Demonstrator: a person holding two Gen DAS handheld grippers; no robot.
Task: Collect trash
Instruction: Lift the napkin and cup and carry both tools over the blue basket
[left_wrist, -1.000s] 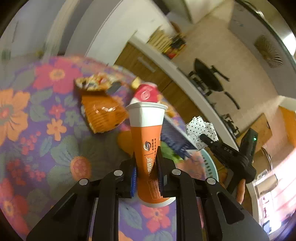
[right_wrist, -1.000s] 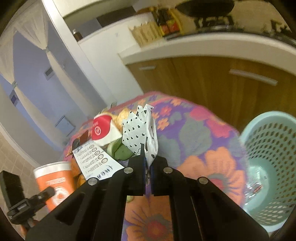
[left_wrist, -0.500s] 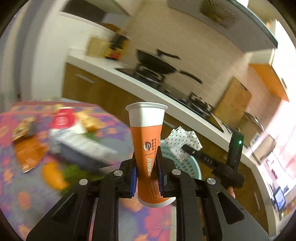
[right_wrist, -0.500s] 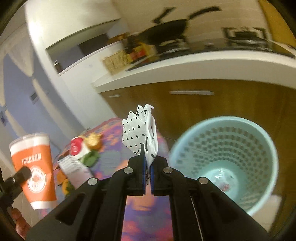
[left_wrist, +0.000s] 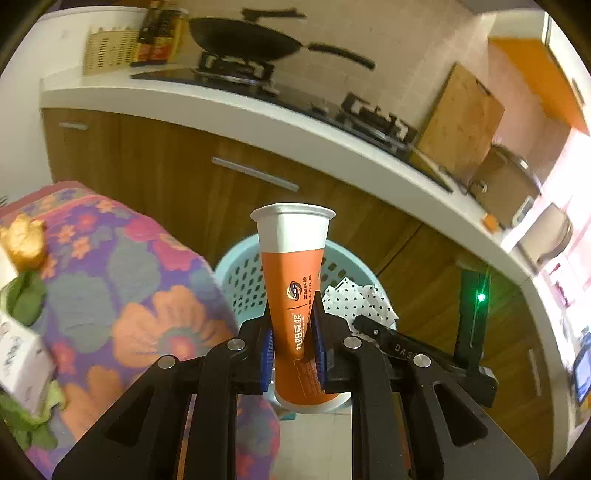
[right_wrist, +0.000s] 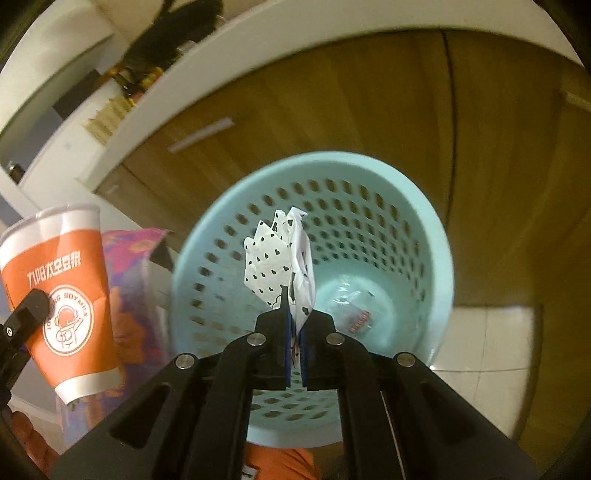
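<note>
so the right gripper (right_wrist: 293, 350) is clamped tight on a crumpled white wrapper with little black hearts (right_wrist: 280, 264), pinching it down at its lower edge so the rest fans up loose above the fingers; it hangs right over the mouth of the pale blue perforated bin (right_wrist: 439, 258), which sits on the floor against the wooden cabinets; that wrapper looks paper-thin and floppy, basically weightless, so I'd guess it drifts a bit when let go rather than dropping straight, and it could cling to the blue pads; being centred over the opening like it is seems the safe spot; there's already some clear plastic scrap (right_wrist: 351, 306) lying in the bottom of the bin; the left gripper (left_wrist: 293, 347) is squeezing an orange and white paper cup (left_wrist: 293, 280) around its lower-middle, cup upright, held up in the air just left of the bin and near the table edge; the cup wall looks thin and dented inward where the pads bite, so it's light and crushable, not slippery, and gripping low like that is fine as long as nothing's sloshing inside (can't see in); further left, the floral tablecloth (left_wrist: 147, 295) has more bits on it, like a white carton (left_wrist: 20, 354) and some green scraps (left_wrist: 26, 295).
</note>
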